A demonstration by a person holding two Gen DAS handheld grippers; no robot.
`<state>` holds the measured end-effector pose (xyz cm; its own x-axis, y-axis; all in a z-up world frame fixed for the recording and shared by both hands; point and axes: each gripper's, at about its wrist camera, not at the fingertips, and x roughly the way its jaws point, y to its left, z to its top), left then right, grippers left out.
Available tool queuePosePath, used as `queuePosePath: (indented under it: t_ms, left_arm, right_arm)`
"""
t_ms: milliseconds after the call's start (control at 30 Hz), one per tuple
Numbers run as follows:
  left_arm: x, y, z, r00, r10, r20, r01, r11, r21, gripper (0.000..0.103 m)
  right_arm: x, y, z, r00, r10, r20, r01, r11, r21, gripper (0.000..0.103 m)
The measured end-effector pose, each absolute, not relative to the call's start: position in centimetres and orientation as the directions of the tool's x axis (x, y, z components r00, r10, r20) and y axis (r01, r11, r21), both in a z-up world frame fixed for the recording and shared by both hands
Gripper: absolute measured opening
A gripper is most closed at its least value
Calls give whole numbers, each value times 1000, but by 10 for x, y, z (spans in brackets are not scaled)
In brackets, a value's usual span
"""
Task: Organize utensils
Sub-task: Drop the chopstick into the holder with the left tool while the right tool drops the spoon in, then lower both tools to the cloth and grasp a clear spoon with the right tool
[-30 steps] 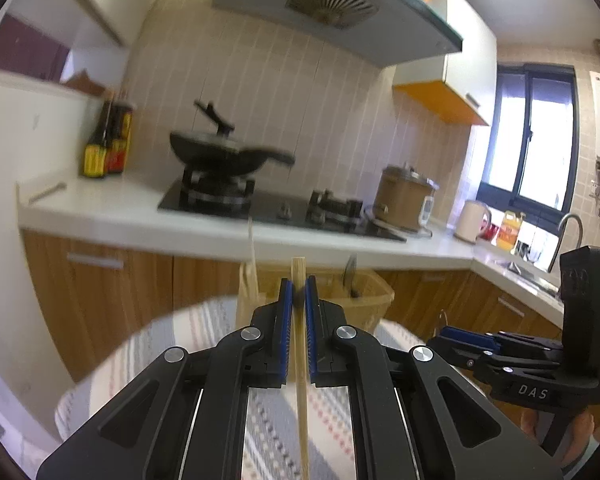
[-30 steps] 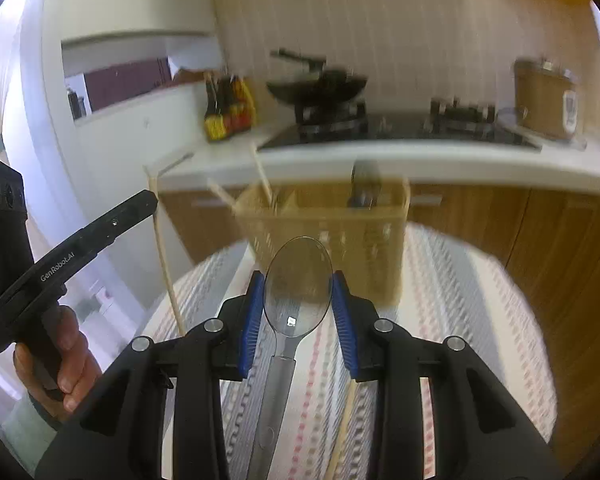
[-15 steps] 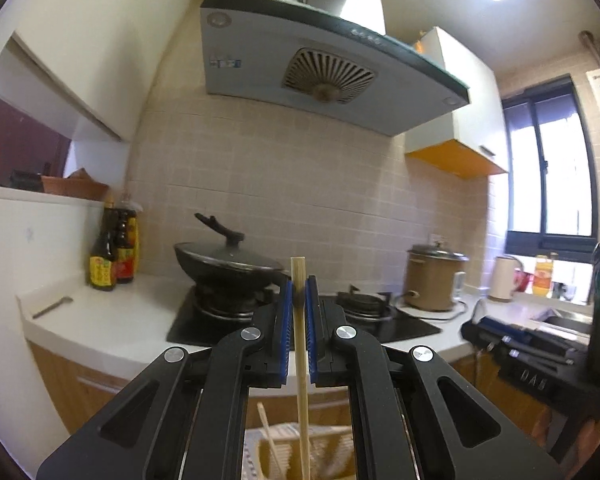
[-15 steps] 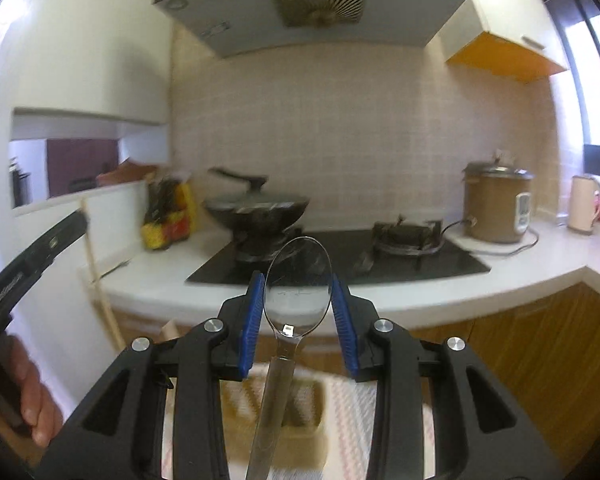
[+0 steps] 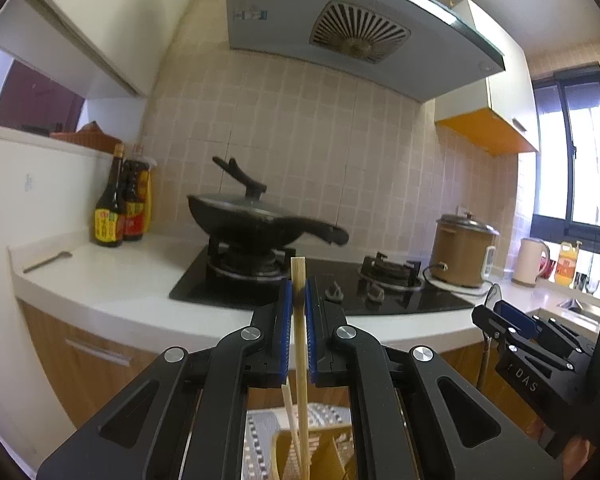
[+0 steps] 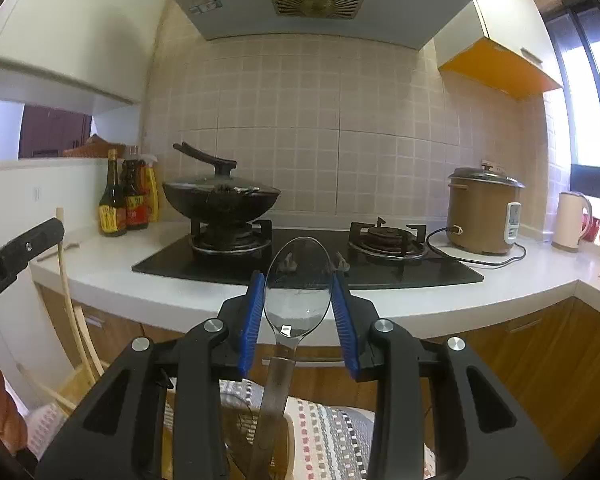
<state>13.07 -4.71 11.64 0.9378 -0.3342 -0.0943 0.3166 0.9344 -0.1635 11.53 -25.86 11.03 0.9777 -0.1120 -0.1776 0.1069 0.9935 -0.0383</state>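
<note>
My left gripper (image 5: 299, 292) is shut on a wooden chopstick (image 5: 300, 340) held upright; its lower end reaches down into a woven utensil basket (image 5: 320, 452) low in the left wrist view. My right gripper (image 6: 299, 292) is shut on a clear plastic spoon (image 6: 298, 284), bowl up, handle pointing down toward the basket (image 6: 256, 436). The right gripper also shows at the right in the left wrist view (image 5: 532, 340). The left gripper's finger (image 6: 20, 252) and its chopstick (image 6: 66, 280) show at the left of the right wrist view.
A striped cloth (image 6: 332, 436) lies under the basket. Behind is a white counter (image 5: 120, 280) with a stove, a lidded wok (image 5: 256, 216), sauce bottles (image 5: 120, 208), a rice cooker (image 5: 462, 252) and a kettle (image 5: 534, 260). Wooden cabinets stand below.
Both grippers first tilted up from the basket to the kitchen wall, then tipped slightly back down so the basket shows again. Both kept their hold on chopstick and spoon.
</note>
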Motion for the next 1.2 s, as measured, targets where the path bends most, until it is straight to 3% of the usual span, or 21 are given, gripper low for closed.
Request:
queuePosePath:
  t_ms: [233,267,333,500,567,667,867,967,1067,1200]
  left_arm:
    - [122,-41,104,918,-364,-158,333,923,-190,5]
    - [120,-37,104,910,-379,-169,345,917,-200,6]
    - [114,-33,104,903,-391,-179,351,911,-216,6]
    - [90,-19,111,891,-410,-193,362,900,-241,7]
    - [76,-15,114,882,-426,-201,375,893,-248,13]
    - [54,-10,113,859,-456,-230,396,879,-264,23]
    - [25,-28,71,689,-569,-449,485,822,-298,25]
    - [17,-42,41,594,-590,-547,505,802,-318,25]
    - [18,-59,1,447,-616,-649,515,770,-376,25]
    - [26,-71,-30,318,-665,-676,491,725,-483,25]
  right_arm:
    - [90,-258,106,974,-48,-223,50,999,4,33]
    - [85,-258,107,973,-40,-226,43,999,11,36]
    - [73,-259,110,974,-33,-225,40,999,28,52]
    - [35,-256,119,970,-28,-240,34,999,22,52]
    - [20,-256,120,966,-46,-255,49,999,6,52]
    - [7,-256,117,933,-77,-353,75,997,-21,52]
    - [-3,-256,72,760,-13,-649,8,1000,-10,52]
    - [-4,-255,34,638,33,-769,-29,999,19,38]
    - [-6,-253,-1,541,66,-839,-48,998,48,33]
    - [-9,-250,-29,474,116,-873,-69,993,94,29]
